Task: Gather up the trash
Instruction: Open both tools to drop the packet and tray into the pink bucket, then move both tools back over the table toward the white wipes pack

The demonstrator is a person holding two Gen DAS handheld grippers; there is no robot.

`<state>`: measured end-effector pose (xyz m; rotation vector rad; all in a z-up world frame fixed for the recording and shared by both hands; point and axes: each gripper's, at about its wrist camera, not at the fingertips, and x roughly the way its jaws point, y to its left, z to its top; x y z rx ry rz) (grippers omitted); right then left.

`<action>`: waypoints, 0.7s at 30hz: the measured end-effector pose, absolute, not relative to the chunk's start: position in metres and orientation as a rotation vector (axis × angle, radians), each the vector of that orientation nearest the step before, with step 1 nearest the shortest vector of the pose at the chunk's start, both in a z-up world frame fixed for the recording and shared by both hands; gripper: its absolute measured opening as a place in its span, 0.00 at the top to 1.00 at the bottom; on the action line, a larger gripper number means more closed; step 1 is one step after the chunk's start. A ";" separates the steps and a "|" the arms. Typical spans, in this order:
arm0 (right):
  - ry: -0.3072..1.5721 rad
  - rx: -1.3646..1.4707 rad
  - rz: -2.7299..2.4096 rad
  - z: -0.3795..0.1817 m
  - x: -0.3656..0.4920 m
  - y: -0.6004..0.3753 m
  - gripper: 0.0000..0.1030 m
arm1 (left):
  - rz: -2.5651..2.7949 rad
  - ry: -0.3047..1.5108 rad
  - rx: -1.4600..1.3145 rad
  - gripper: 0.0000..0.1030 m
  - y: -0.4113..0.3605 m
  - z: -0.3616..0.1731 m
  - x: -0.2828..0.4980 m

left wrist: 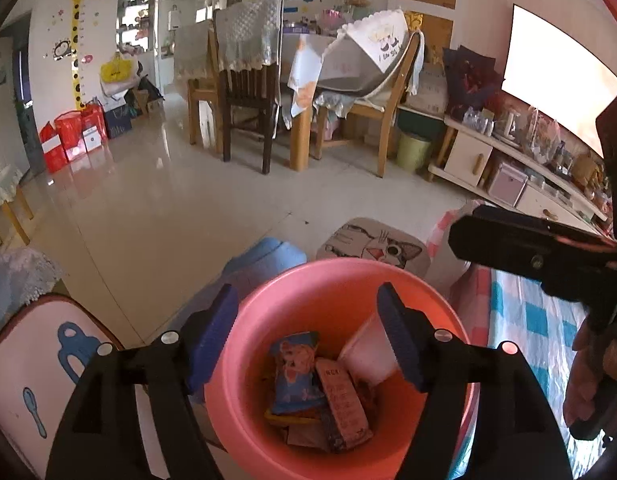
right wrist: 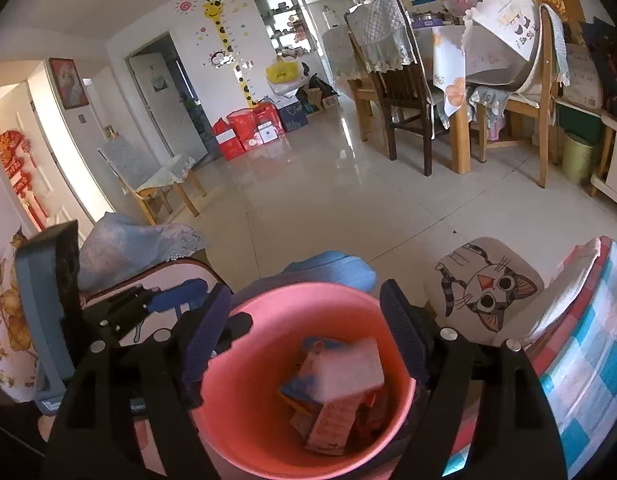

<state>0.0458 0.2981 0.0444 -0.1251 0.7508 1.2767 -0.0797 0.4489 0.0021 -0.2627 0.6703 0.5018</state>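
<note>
A pink bin (left wrist: 268, 304) stands on the floor right below both grippers. It holds trash: a blue snack wrapper (left wrist: 294, 372), a pink carton (left wrist: 344, 404) and a white paper cup (left wrist: 368, 352). My left gripper (left wrist: 308, 340) hovers open and empty over the bin's mouth. My right gripper (right wrist: 308, 336) is also open and empty above the bin (right wrist: 276, 320), with a white cup (right wrist: 348, 364) and a pink carton (right wrist: 332, 420) seen inside. The right gripper's black body shows at the right of the left wrist view (left wrist: 540, 256).
A cat-face stool (right wrist: 484, 280) and a blue stool (right wrist: 332, 268) stand behind the bin. A checkered cloth (left wrist: 548, 332) lies to the right, a pink cushioned chair (left wrist: 32, 380) to the left. A dining table with chairs (left wrist: 308, 80) and a TV cabinet (left wrist: 508, 160) stand farther back.
</note>
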 end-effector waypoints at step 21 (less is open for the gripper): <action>0.644 -0.097 1.060 0.073 0.049 0.116 0.24 | 0.375 0.637 -0.189 0.29 0.342 0.043 -0.066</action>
